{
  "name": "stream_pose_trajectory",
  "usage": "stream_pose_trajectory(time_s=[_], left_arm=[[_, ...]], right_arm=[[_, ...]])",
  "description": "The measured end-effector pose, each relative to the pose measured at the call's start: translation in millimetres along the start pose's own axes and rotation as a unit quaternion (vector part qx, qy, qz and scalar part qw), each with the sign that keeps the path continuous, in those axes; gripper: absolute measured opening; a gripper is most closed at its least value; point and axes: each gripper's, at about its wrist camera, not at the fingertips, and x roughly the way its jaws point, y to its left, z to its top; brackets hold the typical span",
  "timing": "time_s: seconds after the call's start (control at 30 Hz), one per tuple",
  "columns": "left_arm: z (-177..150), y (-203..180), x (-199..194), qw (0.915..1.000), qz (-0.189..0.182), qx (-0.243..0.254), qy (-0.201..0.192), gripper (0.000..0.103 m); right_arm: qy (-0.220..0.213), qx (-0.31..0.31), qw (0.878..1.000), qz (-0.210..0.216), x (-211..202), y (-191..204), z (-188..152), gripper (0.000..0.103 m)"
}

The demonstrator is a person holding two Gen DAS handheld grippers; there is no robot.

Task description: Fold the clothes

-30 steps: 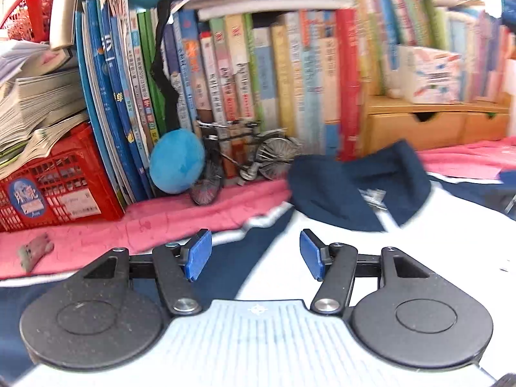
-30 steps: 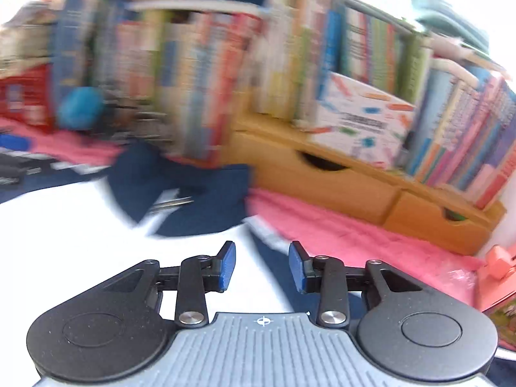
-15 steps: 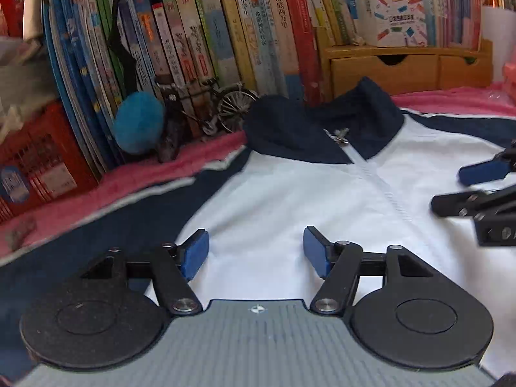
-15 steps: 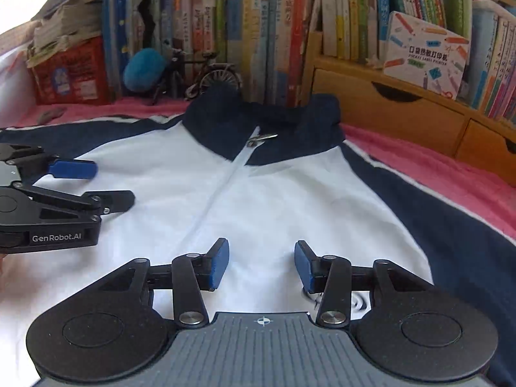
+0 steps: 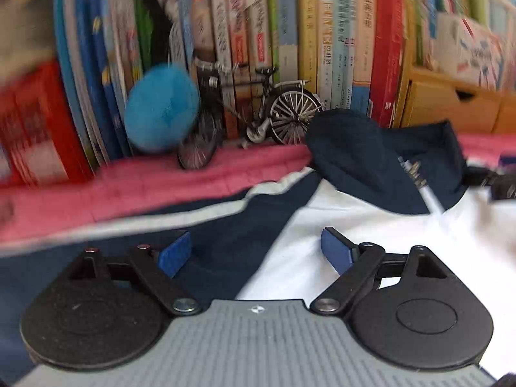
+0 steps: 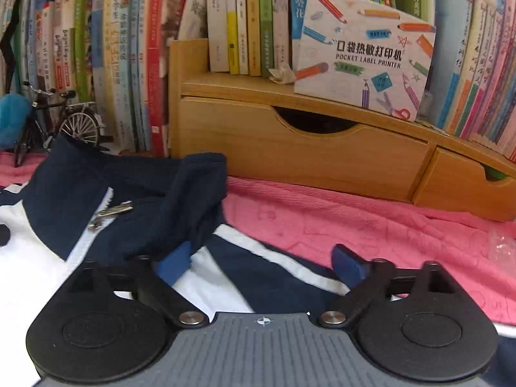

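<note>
A white and navy zip jacket (image 5: 354,206) lies flat on a pink cloth (image 5: 129,190), its navy collar (image 5: 361,161) toward the books. My left gripper (image 5: 256,251) hovers over the jacket's left shoulder, where navy sleeve meets white front; its jaws are opening and nothing is between them. In the right wrist view the jacket (image 6: 80,200) shows its collar and zip pull (image 6: 109,213). My right gripper (image 6: 261,262) hangs over the right shoulder with its white stripe, jaws opening wide, the pads pressing on nothing. The right gripper shows as a dark blur at the right edge of the left wrist view.
Behind the jacket stand rows of books (image 5: 290,32), a model bicycle (image 5: 258,113), a blue plush ball (image 5: 161,106) and a red crate (image 5: 29,122). A wooden drawer unit (image 6: 306,148) with a label printer box (image 6: 364,61) borders the pink cloth (image 6: 371,225) on the right.
Both grippers moved outward from the jacket's white front to its shoulders, sank lower and opened wider. The left one no longer shows in the right wrist view.
</note>
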Motion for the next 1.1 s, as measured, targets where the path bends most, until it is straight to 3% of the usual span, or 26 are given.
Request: stream_pose_trajectory(time_s=[0.07,0.1,0.13,0.2,0.27,0.33,0.4,0.5,0.6,0.7,0.8,0.93,1.1], left_arm=[[-6,-2,-8,0.9909,0.093,0.096,-0.012,0.073],[-11,1,-15,0.9857,0.115,0.121,-0.020,0.071],[-18,5,-26,0.9833,0.122,0.131,-0.030,0.071],[-35,16,-62,0.9892,0.089,0.103,-0.054,0.071],[-61,20,-112,0.9961,0.027,0.043,-0.073,0.075],[-88,25,-162,0.9951,-0.035,-0.018,-0.090,0.078],[-116,27,-210,0.9874,-0.090,-0.076,-0.106,0.081],[-169,12,-258,0.9768,-0.113,-0.145,-0.109,0.083],[-210,-8,-289,0.9735,-0.088,-0.180,-0.109,0.083],[-235,-24,-311,0.9749,-0.061,-0.171,-0.130,0.084],[-249,-33,-314,0.9793,-0.033,-0.161,-0.118,0.084],[-265,-34,-302,0.9828,0.017,-0.147,-0.111,0.087],[-273,-31,-298,0.9815,0.040,-0.134,-0.131,0.093]], right_arm=[[-0.027,-0.086,0.994,-0.068,-18,19,0,0.091],[-0.059,-0.148,0.981,-0.109,-33,33,-6,0.088],[-0.093,-0.211,0.962,-0.149,-48,48,-14,0.088],[-0.147,-0.289,0.934,-0.149,-89,65,-31,0.088],[-0.178,-0.312,0.926,-0.113,-141,71,-48,0.091],[-0.197,-0.307,0.928,-0.072,-196,72,-72,0.095],[-0.209,-0.297,0.931,-0.035,-252,71,-97,0.099],[-0.206,-0.257,0.944,-0.024,-323,60,-143,0.100],[-0.187,-0.173,0.966,-0.028,-377,48,-188,0.100],[-0.169,-0.057,0.984,-0.027,-419,38,-235,0.100],[-0.205,0.048,0.978,0.006,-428,54,-275,0.100],[-0.268,0.039,0.962,0.041,-410,115,-301,0.099],[-0.265,0.001,0.963,0.049,-376,159,-310,0.090]])
